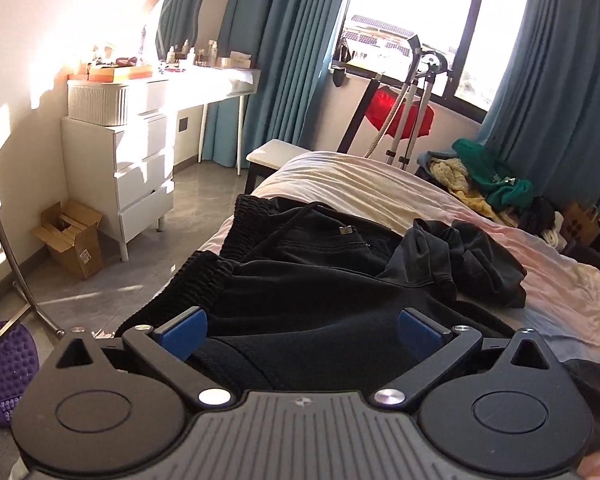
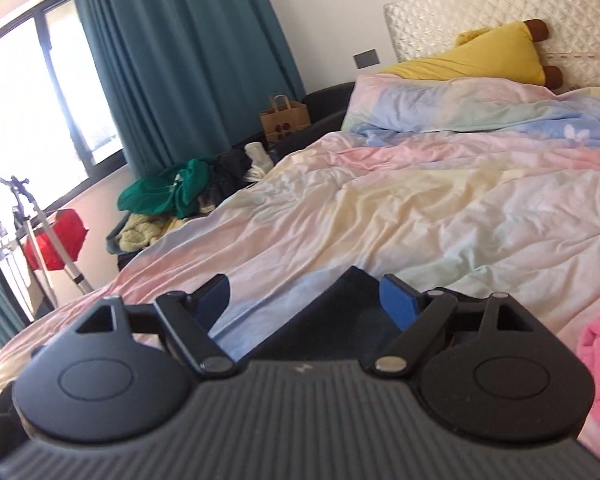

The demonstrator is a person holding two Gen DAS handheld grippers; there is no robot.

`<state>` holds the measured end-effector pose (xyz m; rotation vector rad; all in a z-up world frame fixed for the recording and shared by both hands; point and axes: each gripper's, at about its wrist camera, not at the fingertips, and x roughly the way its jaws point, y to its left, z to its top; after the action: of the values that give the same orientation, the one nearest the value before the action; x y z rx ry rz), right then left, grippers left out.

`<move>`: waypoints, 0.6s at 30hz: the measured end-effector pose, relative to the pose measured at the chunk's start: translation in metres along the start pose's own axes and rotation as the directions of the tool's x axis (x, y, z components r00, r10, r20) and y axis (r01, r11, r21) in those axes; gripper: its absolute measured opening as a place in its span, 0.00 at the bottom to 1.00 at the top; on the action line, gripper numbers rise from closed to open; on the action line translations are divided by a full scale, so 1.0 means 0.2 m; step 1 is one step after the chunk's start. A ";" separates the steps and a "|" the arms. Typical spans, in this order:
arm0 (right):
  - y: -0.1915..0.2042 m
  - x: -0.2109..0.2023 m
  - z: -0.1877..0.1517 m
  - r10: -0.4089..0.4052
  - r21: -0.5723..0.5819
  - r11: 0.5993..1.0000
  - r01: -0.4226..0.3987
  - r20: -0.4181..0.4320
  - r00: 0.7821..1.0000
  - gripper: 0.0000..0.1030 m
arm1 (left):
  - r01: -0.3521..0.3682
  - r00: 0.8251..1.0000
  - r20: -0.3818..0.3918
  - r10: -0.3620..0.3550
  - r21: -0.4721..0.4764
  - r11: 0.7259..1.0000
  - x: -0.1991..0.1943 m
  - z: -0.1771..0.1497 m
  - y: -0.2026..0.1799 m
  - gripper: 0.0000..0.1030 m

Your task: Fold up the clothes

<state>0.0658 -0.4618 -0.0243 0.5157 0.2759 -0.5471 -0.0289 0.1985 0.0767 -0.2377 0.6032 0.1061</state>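
Hovering low with jaws apart, the left gripper [image 1: 302, 330] frames the black drawstring trousers [image 1: 320, 280] spread on the pastel-quilted bed [image 2: 420, 208], likely lining up a fold; the right gripper [image 2: 306, 300], also apart, brackets a dark cloth corner [image 2: 340, 316].

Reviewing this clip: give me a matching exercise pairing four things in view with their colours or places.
Things:
1. trousers
2. curtain
3. plush pillow
4. cardboard box

Descriptions:
A. yellow, against the headboard
B. on the floor beside the drawers
C. black, spread on the bed
D. teal, hanging by the window

Pairs: 1-C, 2-D, 3-A, 4-B
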 end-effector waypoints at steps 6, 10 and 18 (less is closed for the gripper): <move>0.31 -0.13 -0.23 0.226 -0.102 0.966 -0.237 -0.113 0.968 0.81 | 0.102 0.994 0.025 -0.104 0.071 0.992 0.15 -0.12 -0.44 1.00; 0.49 -0.18 -0.38 0.298 -0.212 0.919 -0.331 -0.176 0.938 0.81 | 0.145 0.989 0.020 -0.148 0.116 0.983 0.28 -0.15 -0.66 1.00; 0.78 -0.08 -0.55 0.334 -0.341 0.845 -0.413 -0.266 0.904 0.81 | 0.176 0.984 -0.006 -0.178 0.181 0.968 0.67 -0.15 -0.81 1.00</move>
<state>0.1277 -0.2816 -0.0492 0.2214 0.4504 -0.0466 0.0908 0.0371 0.0068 -0.1136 0.5749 -0.1203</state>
